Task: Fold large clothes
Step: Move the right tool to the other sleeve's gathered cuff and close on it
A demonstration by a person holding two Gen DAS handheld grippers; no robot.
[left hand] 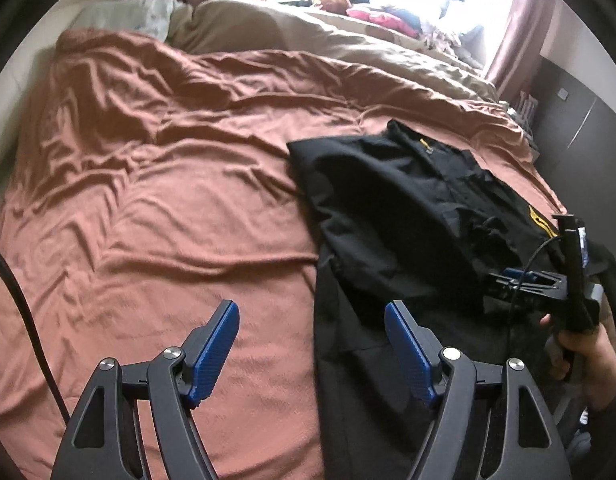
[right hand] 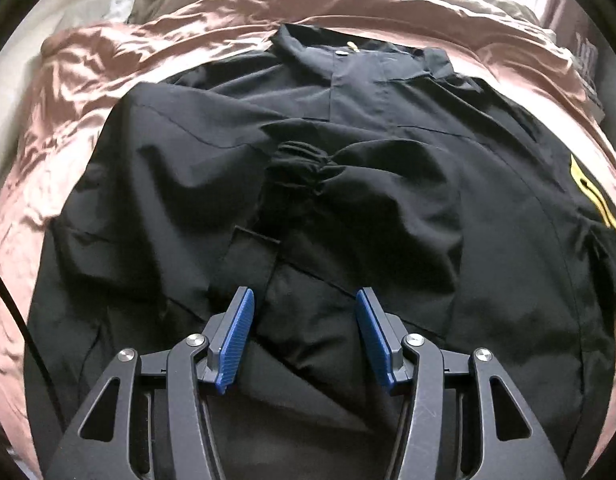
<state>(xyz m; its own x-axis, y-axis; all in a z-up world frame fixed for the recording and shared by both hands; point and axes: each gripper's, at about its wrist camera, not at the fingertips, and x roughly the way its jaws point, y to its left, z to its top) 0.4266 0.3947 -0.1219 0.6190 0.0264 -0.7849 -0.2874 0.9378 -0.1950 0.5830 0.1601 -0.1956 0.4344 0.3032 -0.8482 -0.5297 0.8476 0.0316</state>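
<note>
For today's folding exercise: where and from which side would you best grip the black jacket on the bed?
Probably the bottom hem of the black jacket, from the near side where both grippers hover. The sleeves are already crossed over the chest and the collar lies far away, so pinching the near corners, one gripper each, suits folding it up towards the collar.

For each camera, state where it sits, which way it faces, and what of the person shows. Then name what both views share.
Left wrist: on the left gripper, facing down across the brown bedspread; its blue fingers and the person's right hand show.
Right wrist: on the right gripper, above the black jacket; only its fingers show.
Shared: jacket, bedspread.
</note>
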